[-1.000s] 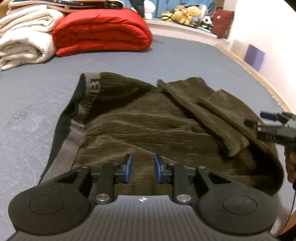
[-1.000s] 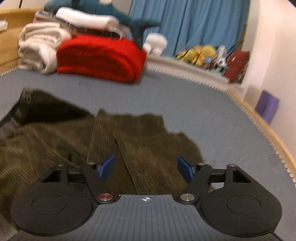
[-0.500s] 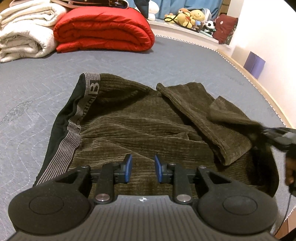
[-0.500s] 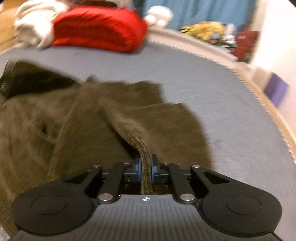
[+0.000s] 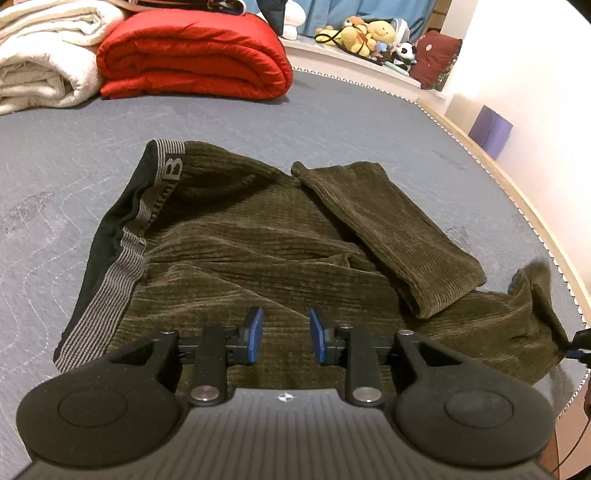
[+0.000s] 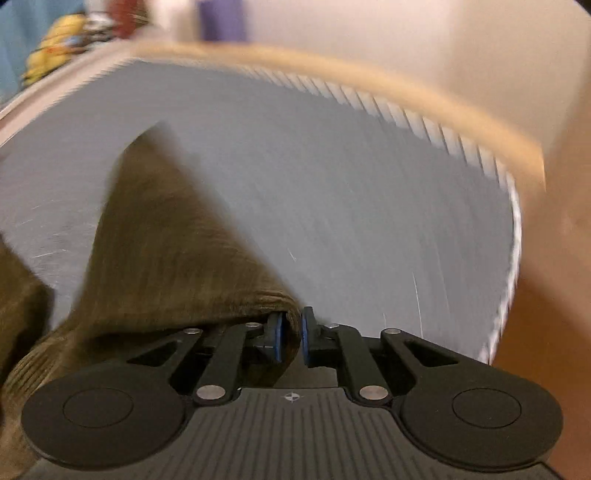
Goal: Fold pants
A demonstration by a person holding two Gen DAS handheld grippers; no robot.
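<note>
Dark olive corduroy pants (image 5: 258, 258) lie crumpled on the grey-blue mattress (image 5: 74, 177), with the striped grey waistband (image 5: 125, 243) at the left. One leg (image 5: 391, 236) lies folded across the top. My left gripper (image 5: 284, 336) is open and empty, just above the near part of the pants. My right gripper (image 6: 291, 334) is shut on the hem of the other leg (image 6: 166, 251) and holds it stretched out to the right; that leg also shows at the right edge of the left wrist view (image 5: 532, 295). The right wrist view is blurred.
A folded red duvet (image 5: 192, 55) and white blankets (image 5: 40, 59) are stacked at the far left of the mattress. Stuffed toys (image 5: 369, 33) sit on a ledge at the back. The mattress's wooden-trimmed right edge (image 6: 443, 110) and the wall are close by.
My right gripper shut on the leg hem, then pulled it out to the right towards the mattress edge. The left gripper stayed open in place.
</note>
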